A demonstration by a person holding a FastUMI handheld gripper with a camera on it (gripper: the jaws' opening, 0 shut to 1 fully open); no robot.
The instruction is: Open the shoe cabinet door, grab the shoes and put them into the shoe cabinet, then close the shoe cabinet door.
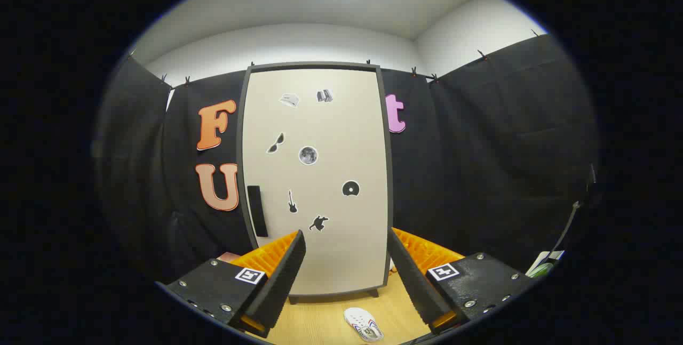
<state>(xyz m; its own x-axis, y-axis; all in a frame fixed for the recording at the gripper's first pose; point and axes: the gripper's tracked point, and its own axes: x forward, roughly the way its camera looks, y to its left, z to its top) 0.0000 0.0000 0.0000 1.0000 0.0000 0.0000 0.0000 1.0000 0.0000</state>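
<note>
A tall cream shoe cabinet with a dark frame stands ahead against the booth wall, its door shut. A dark vertical handle sits on the door's left side, and several small stickers dot the door. A white shoe lies on the wooden floor in front of the cabinet, low between my fingers and nearer the right one. My gripper is open and holds nothing, its fingers framing the lower part of the door at some distance.
The wooden floor runs from the cabinet's feet toward me. Black cloth walls close in on both sides. At the far right, a thin stand with a small green and white object leans near the wall.
</note>
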